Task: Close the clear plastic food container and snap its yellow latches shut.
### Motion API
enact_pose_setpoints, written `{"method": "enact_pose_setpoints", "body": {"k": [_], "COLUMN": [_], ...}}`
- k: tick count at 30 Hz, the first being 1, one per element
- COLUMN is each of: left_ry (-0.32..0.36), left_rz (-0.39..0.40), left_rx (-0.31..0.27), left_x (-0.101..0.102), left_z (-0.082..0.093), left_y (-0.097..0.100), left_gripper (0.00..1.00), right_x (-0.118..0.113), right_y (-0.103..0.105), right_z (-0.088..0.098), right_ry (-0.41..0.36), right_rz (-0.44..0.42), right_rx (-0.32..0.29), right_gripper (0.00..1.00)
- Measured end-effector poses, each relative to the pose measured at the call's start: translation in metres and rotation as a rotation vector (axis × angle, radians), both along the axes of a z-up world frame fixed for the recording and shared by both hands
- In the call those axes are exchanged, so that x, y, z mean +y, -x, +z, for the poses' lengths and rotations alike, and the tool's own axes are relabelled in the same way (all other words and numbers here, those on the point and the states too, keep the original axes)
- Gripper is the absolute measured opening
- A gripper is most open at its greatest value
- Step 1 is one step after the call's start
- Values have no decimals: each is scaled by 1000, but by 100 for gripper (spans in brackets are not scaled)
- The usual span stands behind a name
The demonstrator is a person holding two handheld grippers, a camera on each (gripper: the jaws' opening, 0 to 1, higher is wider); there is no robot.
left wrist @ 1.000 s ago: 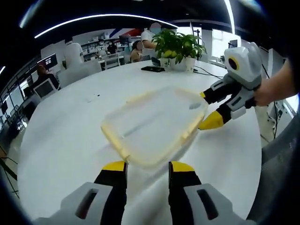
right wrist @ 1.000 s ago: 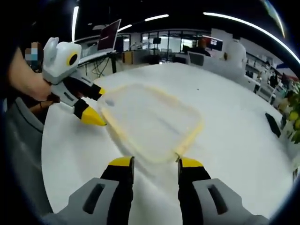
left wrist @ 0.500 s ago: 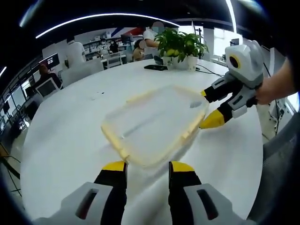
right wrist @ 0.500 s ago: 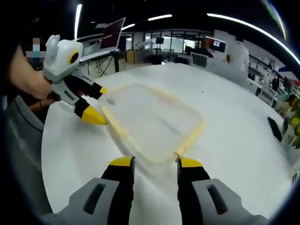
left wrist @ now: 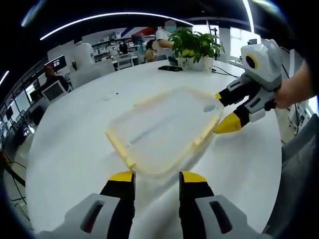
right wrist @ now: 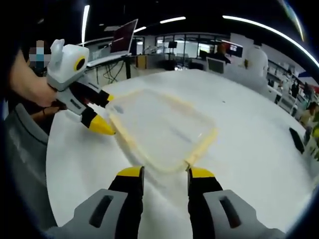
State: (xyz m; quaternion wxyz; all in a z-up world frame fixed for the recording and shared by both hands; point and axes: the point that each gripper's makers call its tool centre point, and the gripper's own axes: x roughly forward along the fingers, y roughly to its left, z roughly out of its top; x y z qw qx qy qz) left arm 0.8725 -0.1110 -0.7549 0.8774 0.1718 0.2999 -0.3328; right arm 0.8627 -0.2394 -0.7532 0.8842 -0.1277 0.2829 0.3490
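Note:
A clear plastic food container (left wrist: pixel 164 130) with pale yellow latches along its edges lies flat on the white round table (left wrist: pixel 65 149); its lid seems to rest on it. My left gripper (left wrist: pixel 157 178) is open, its yellow tips at the container's near edge. My right gripper (left wrist: pixel 223 110) comes in from the right, open, with its jaws on either side of the container's far corner. In the right gripper view the container (right wrist: pixel 159 129) lies just ahead of my right gripper (right wrist: pixel 164 173). There my left gripper (right wrist: pixel 105 113) stands open at the container's left end.
A potted plant (left wrist: pixel 194 47) and a black phone (left wrist: pixel 169 68) sit at the table's far side. People sit at desks behind. A grey chair (left wrist: pixel 299 164) stands at the table's right edge. An open laptop (right wrist: pixel 124 37) rests on a desk beyond.
Both views have shifted a little with the hands. The container and the two open grippers keep their places relative to each other.

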Motion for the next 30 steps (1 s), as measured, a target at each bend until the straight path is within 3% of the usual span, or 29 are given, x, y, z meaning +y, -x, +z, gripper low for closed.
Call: {"method": "enact_pose_setpoints", "body": {"k": [17, 30], "left_ry": [0, 65], "left_rz": [31, 133], "left_rx": [2, -7], "left_x": [9, 39], "left_z": [3, 34], "left_y": [7, 39], "left_gripper": [32, 40], "right_x": [4, -7], "right_y": [1, 24], "right_z": [4, 36], "right_ry": [-21, -66], "right_rz": [-15, -79], "right_rx": [13, -4], "right_gripper": [33, 43]}}
